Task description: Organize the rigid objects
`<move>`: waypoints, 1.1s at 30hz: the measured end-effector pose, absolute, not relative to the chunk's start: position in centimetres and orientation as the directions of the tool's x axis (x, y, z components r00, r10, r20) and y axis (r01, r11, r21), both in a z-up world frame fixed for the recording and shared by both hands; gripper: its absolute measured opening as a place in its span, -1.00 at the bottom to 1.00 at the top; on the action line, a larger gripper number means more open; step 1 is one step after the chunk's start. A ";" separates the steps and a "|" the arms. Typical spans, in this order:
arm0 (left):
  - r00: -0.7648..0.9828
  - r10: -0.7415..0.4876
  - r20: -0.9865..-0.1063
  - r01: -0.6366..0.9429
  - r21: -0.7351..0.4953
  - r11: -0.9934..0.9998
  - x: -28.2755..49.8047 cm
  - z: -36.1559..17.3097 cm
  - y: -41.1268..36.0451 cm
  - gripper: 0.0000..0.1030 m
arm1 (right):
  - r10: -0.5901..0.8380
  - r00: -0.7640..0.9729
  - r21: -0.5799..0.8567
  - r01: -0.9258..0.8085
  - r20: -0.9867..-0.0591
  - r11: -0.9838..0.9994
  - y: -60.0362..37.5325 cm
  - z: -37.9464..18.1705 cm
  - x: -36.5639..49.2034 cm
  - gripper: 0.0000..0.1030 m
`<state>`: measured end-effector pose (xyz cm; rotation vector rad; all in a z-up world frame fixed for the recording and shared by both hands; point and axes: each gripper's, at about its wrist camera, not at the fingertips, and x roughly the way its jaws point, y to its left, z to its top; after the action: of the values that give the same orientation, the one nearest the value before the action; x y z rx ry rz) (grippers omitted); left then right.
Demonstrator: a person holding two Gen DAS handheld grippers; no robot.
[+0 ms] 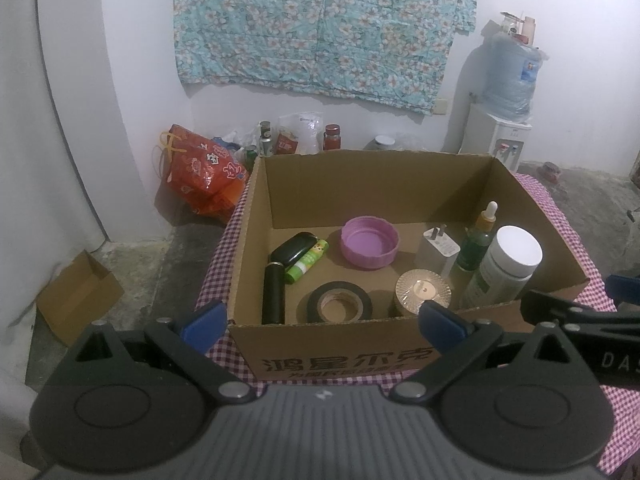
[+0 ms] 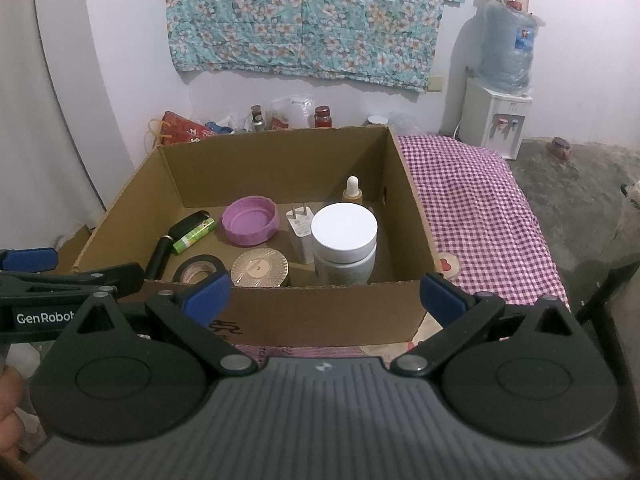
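An open cardboard box (image 1: pixel 256 240) (image 2: pixel 412 216) stands on a checked cloth. Inside lie a purple lid (image 1: pixel 370 242) (image 2: pixel 250 220), a black tape roll (image 1: pixel 340 302) (image 2: pixel 200 268), a green tube (image 1: pixel 306 260) (image 2: pixel 194 234), a black cylinder (image 1: pixel 274 294) (image 2: pixel 158 258), a ribbed round lid (image 1: pixel 423 292) (image 2: pixel 259 268), a white charger (image 1: pixel 438 250) (image 2: pixel 300 228), a dropper bottle (image 1: pixel 480 236) (image 2: pixel 353 191) and a white-capped bottle (image 1: pixel 506 266) (image 2: pixel 345 244). My left gripper (image 1: pixel 322 318) hangs open before the box's near wall, holding nothing. My right gripper (image 2: pixel 324 294) is open too, beside it.
The purple checked cloth (image 2: pixel 480 216) stretches to the right of the box, with a small round heart-marked item (image 2: pixel 448 265) on it. A red bag (image 1: pixel 200 172), jars and a water dispenser (image 2: pixel 496 120) stand by the far wall. A small carton (image 1: pixel 80 296) lies on the floor at left.
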<state>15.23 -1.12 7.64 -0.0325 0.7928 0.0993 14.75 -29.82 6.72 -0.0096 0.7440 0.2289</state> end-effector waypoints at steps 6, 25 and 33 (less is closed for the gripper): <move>0.697 0.077 -0.712 -0.101 0.009 0.995 15.2 7.7 -1.1 0.99 | 0.206 0.708 0.077 -0.210 -0.675 0.975 -29.8 6.7 14.9 0.97; 0.697 0.080 -0.713 -0.102 0.011 0.995 15.3 7.8 -1.4 0.99 | 0.208 0.708 0.079 -0.211 -0.675 0.974 -30.0 6.7 15.0 0.97; 0.697 0.080 -0.713 -0.102 0.011 0.995 15.3 7.8 -1.4 0.99 | 0.207 0.708 0.079 -0.210 -0.675 0.975 -29.9 6.7 14.9 0.97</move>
<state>15.27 -1.41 7.77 -0.0300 0.7932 0.1016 14.93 -29.89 6.68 -0.0040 0.7487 0.2312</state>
